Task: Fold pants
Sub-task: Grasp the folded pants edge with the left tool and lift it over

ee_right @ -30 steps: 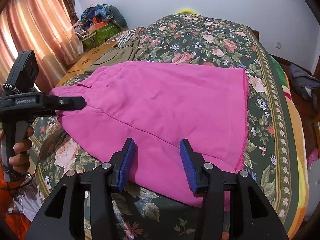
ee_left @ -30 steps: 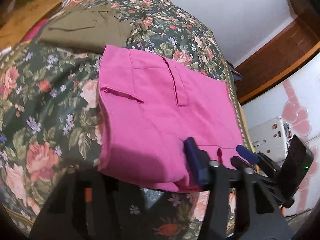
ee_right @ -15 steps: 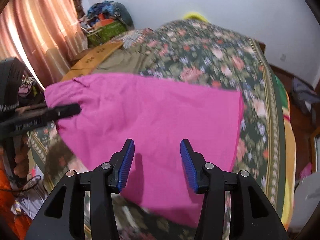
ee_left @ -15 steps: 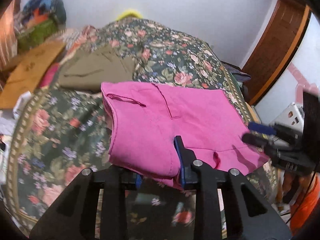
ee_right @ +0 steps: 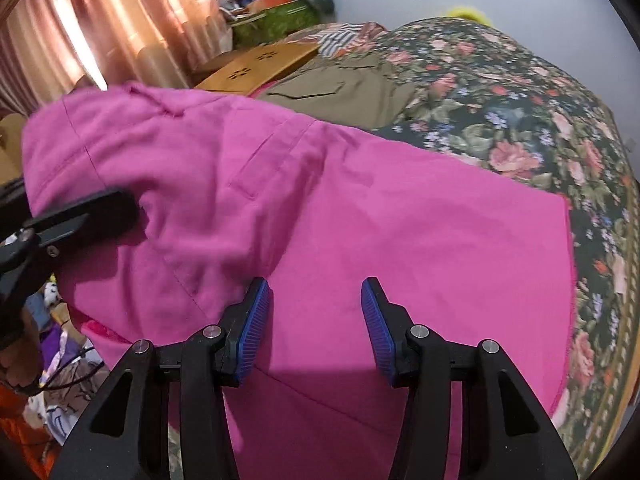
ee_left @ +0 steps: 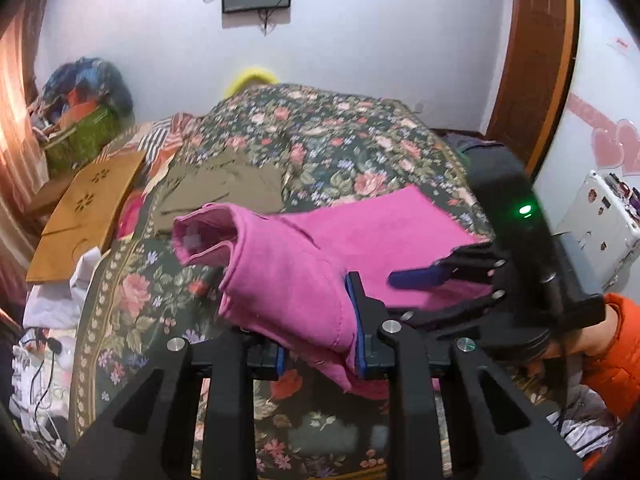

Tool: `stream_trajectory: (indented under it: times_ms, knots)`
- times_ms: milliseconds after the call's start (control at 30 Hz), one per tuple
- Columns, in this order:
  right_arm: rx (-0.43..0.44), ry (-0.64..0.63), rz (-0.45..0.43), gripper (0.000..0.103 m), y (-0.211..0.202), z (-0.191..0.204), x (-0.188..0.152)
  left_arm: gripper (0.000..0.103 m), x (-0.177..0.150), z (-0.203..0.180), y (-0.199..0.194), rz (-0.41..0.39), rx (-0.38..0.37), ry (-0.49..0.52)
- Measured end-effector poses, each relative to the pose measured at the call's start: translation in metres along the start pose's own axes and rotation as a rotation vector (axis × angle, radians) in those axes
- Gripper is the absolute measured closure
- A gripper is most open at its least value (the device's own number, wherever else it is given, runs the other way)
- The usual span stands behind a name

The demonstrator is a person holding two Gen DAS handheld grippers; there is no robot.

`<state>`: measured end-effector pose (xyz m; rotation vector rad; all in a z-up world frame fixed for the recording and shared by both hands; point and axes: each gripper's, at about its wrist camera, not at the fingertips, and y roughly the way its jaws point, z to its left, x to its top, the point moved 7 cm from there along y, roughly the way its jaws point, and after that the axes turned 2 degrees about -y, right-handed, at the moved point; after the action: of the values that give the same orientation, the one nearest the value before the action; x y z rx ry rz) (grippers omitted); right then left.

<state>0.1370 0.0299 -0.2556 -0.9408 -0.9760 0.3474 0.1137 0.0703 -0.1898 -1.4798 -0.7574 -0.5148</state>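
Left wrist view: the left gripper (ee_left: 320, 354) has just been closing, and its blue pads now pinch a bunched fold of the pink pants (ee_left: 288, 280), raised off the floral bedspread (ee_left: 320, 136). The left pad is mostly hidden under cloth. The pants spread from 12 toward 2 o'clock, where the right gripper (ee_left: 420, 280) reaches in over them, one blue pad showing.

Right wrist view: the right gripper (ee_right: 316, 328) stands about half open, pads hovering over the pants (ee_right: 360, 216) with nothing pinched. The pants' near edge is cut off below. The left gripper's tip at 9 o'clock is blurred.
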Motion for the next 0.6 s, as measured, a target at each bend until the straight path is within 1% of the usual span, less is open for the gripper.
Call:
stream_trajectory:
  times_ms: [100,233,367,467,533,600]
  knots:
    - [0.034,0.01,0.015,0.057,-0.001,0.002,0.001,0.08,0.008,-0.01,0.0,-0.012,-0.016,0.027]
    - [0.057,0.047,-0.002,0.057,-0.012,0.0,-0.003,0.08,0.015,-0.024,0.0,-0.022,-0.006,0.086]
    - [0.036,0.106,-0.077,0.057,-0.041,-0.01,-0.013,0.08,0.016,-0.035,0.001,-0.017,-0.005,0.137]
    - [-0.016,0.163,-0.125,0.057,-0.065,-0.025,-0.03,0.08,0.018,-0.044,0.001,-0.018,-0.007,0.168]
    - [-0.044,0.194,-0.129,0.057,-0.069,-0.031,-0.041,0.08,0.019,-0.051,0.002,-0.019,-0.012,0.182]
    - [-0.066,0.212,-0.102,0.057,-0.061,-0.036,-0.054,0.08,0.022,-0.059,0.003,-0.02,-0.019,0.194]
